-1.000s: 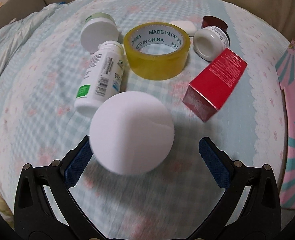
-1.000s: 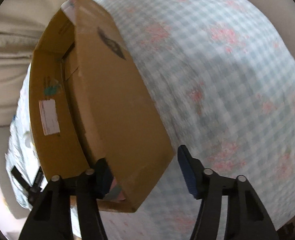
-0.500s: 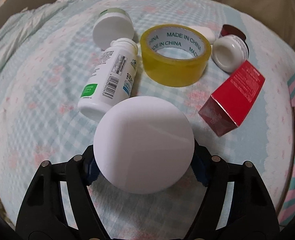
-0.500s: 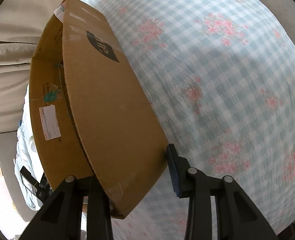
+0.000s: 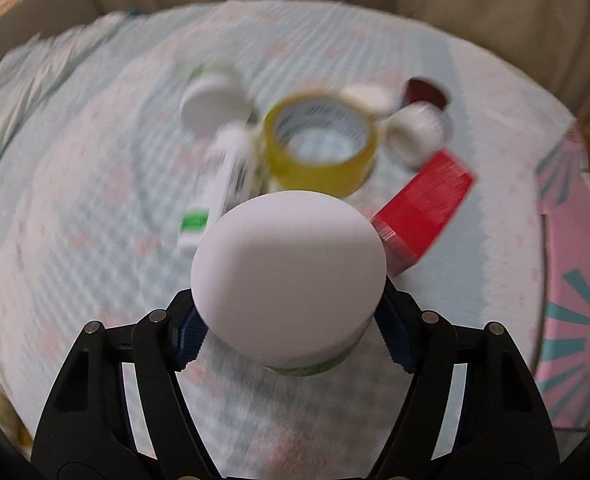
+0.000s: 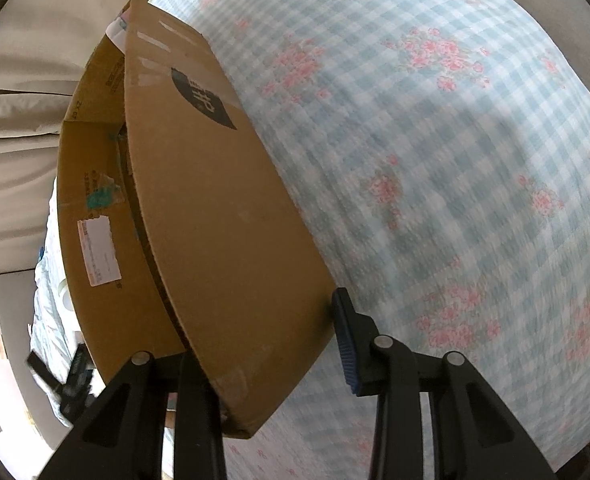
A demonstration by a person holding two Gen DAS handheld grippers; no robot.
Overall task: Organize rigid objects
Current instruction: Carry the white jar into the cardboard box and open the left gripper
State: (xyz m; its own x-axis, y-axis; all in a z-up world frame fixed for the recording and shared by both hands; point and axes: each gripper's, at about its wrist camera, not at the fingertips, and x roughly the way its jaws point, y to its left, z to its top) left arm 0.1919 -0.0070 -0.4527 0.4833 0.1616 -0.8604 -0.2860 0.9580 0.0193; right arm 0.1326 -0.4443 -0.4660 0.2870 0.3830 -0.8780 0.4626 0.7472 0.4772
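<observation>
Left tongs (image 5: 291, 340), angled steeply down, are clamped on a white-capped jar (image 5: 289, 284), held above the checked bedcover (image 5: 75, 220). Beyond it lie a white bottle (image 5: 223, 184), a roll of yellow tape (image 5: 321, 148), a red box (image 5: 425, 208) and two small white jars, all blurred. Right tongs (image 6: 263, 344), also angled down, are clamped on a flap of the cardboard box (image 6: 215, 216); the box's contents cannot be seen.

Matt white plastic lid (image 5: 289, 268); glossy yellow tape roll (image 5: 321, 148) — glossy red carton (image 5: 425, 210); soft woven checked cloth (image 6: 435, 160); rough brown corrugated cardboard box (image 6: 215, 220) — ribbed blue pads (image 6: 345, 344).
</observation>
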